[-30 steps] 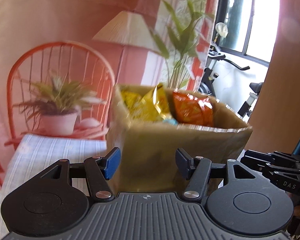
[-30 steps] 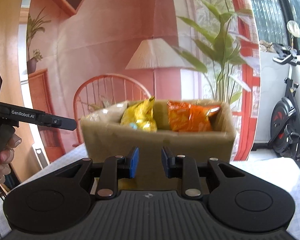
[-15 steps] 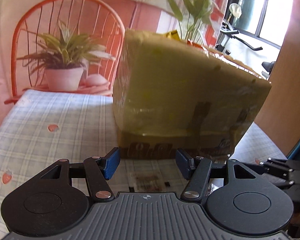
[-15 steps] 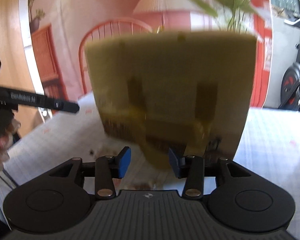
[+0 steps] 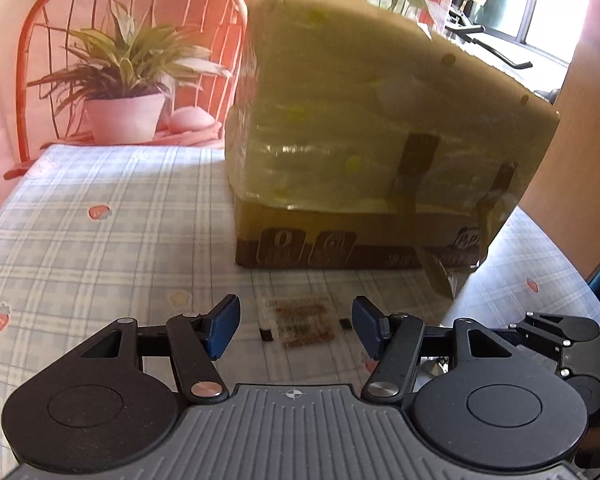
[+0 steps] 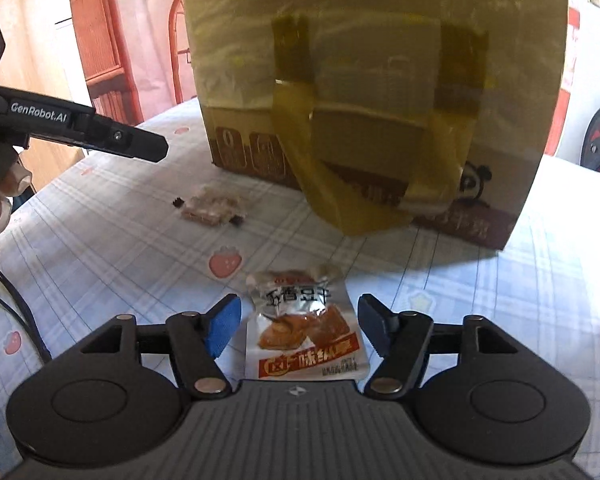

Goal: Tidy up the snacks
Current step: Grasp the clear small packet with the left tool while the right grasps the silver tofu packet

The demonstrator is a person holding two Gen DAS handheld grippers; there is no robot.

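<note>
Only the right wrist view showed a silver and orange snack packet (image 6: 306, 328) lying flat on the checked bench (image 6: 112, 248), between the spread, still-opening pads of the right tool (image 6: 296, 322) and untouched by them. The left wrist view showed instead a small clear-wrapped snack (image 5: 302, 320) on the bench ahead of the left tool (image 5: 296, 326), whose pads stood apart and gripped nothing; it was probably the blurred pale wrapper the right view placed nearer the cardboard box (image 6: 372, 92). That box stood on the bench behind both snacks, its contents hidden in both views.
</note>
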